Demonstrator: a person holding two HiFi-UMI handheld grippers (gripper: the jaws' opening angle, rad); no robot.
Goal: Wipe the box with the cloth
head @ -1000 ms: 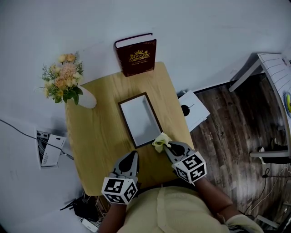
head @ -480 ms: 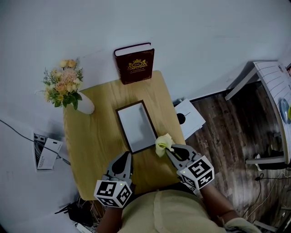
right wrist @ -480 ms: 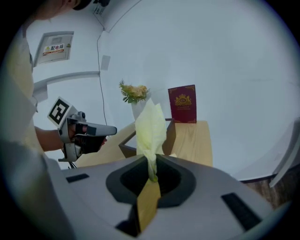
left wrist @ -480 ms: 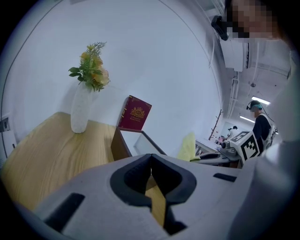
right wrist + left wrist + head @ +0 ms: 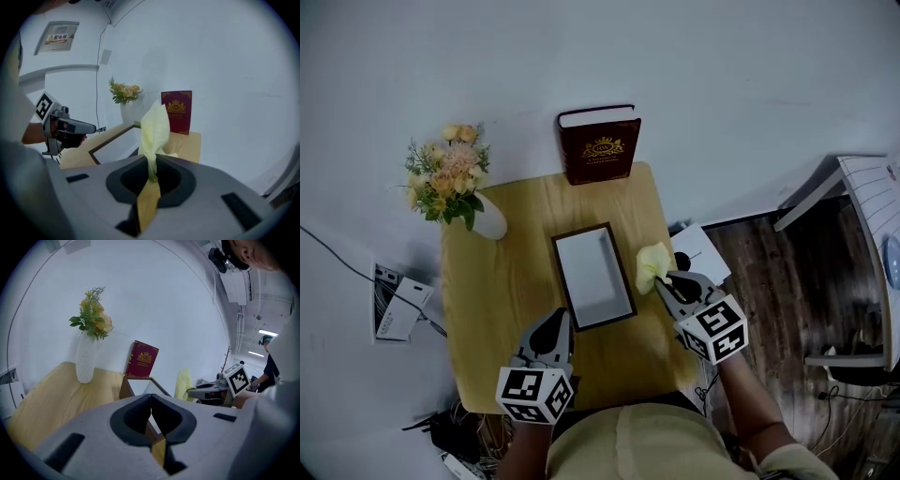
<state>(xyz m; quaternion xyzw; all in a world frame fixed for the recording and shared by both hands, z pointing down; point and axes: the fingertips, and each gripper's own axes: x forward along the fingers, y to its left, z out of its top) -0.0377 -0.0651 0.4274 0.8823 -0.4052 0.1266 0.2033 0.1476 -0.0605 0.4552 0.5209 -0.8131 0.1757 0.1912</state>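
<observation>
the cloth [image 5: 652, 265], seemingly soft and light, is pinched by a bunched end in the right gripper [image 5: 662, 282] jaws just beside the stiff box [image 5: 593, 277] on the tabletop [image 5: 502, 281]; left gripper [image 5: 560, 320] jaws closed, empty

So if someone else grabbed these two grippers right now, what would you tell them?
Left gripper: shut, empty, over the table by the box's near end.
Right gripper: shut on the yellow cloth, held up just right of the box, apparently not touching it.
Box: lies flat mid-table.
Done: cloth is in the grip.
Left: bring the cloth onto the box and wipe it.
</observation>
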